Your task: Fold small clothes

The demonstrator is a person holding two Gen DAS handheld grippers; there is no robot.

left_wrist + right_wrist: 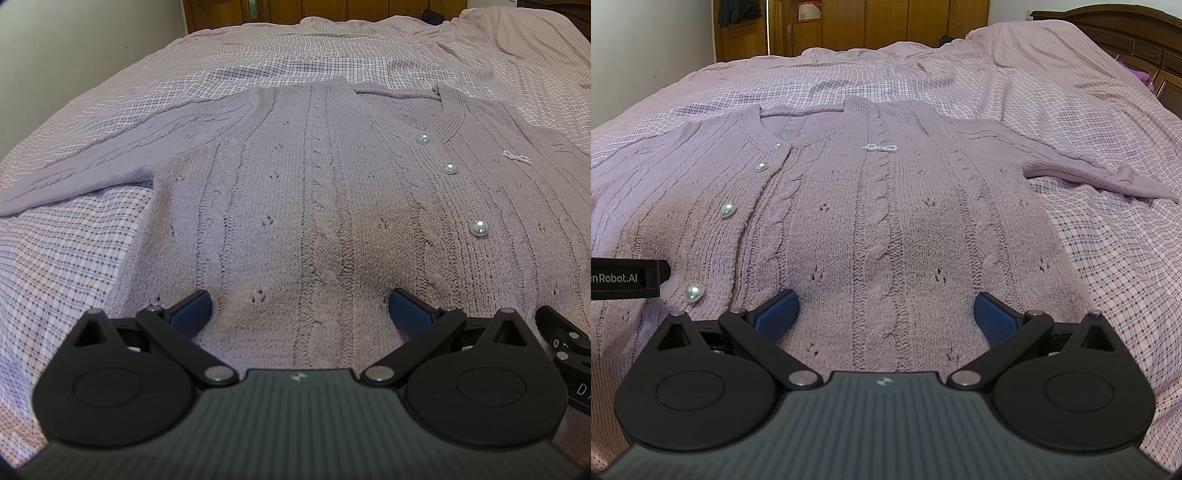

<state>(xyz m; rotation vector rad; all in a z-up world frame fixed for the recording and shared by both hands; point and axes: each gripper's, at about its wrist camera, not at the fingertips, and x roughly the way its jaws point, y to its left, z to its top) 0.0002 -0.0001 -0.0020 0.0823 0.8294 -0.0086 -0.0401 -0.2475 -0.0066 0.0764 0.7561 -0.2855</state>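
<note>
A lilac cable-knit cardigan (314,192) with pearl buttons (479,227) lies flat and face up on the bed, neckline at the far side. Its left sleeve (85,162) stretches out to the left. My left gripper (301,314) is open and empty, low over the cardigan's lower left half. In the right wrist view the cardigan (886,206) fills the middle, with a beaded bow (880,147) on its chest and the right sleeve (1082,166) stretched to the right. My right gripper (886,317) is open and empty over the lower right half.
The bed is covered by a pink checked sheet (59,266) (1126,280). A wooden wardrobe (831,29) stands beyond the bed and a dark headboard (1137,44) at the far right. The other gripper's body (624,278) shows at the left edge.
</note>
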